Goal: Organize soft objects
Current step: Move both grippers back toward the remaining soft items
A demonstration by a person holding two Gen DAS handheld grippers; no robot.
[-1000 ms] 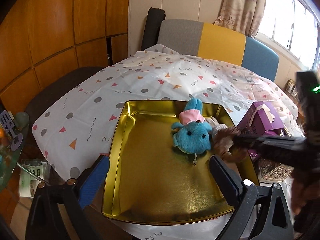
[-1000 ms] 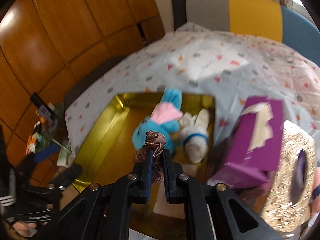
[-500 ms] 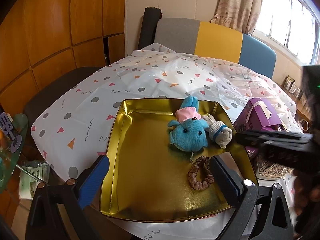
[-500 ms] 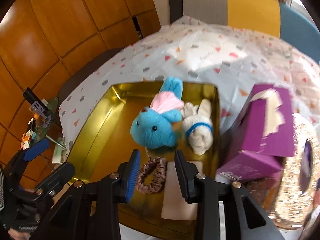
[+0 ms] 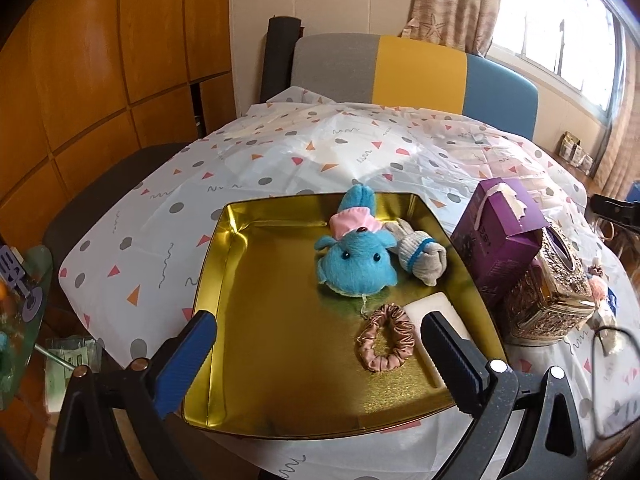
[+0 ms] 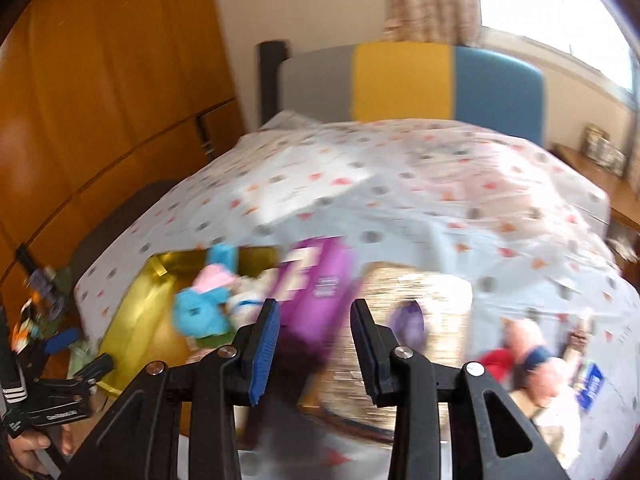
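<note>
A gold tray (image 5: 224,240) sits on the patterned tablecloth and holds a blue plush (image 5: 352,264), a small grey bunny plush (image 5: 420,256), a brown scrunchie (image 5: 386,338) and a white flat pad (image 5: 436,308). My left gripper (image 5: 320,340) hovers open over the tray's near edge with nothing between its fingers. The right wrist view is blurred. There, my right gripper (image 6: 314,312) is open and empty, above the purple box (image 6: 320,292), with the tray (image 6: 132,312) and blue plush (image 6: 200,312) to its left. Pinkish soft things (image 6: 528,344) lie at the lower right.
A purple box (image 5: 500,232) and an ornate gold box (image 5: 552,288) stand right of the tray. A pink soft item (image 5: 598,284) lies beyond them near the table's right edge. A grey, yellow and blue chair (image 5: 416,68) stands at the far side. Wooden panels line the left.
The right gripper opened, left the scrunchie in the tray, then drew back up and to the right over the boxes. The left gripper stayed about where it was.
</note>
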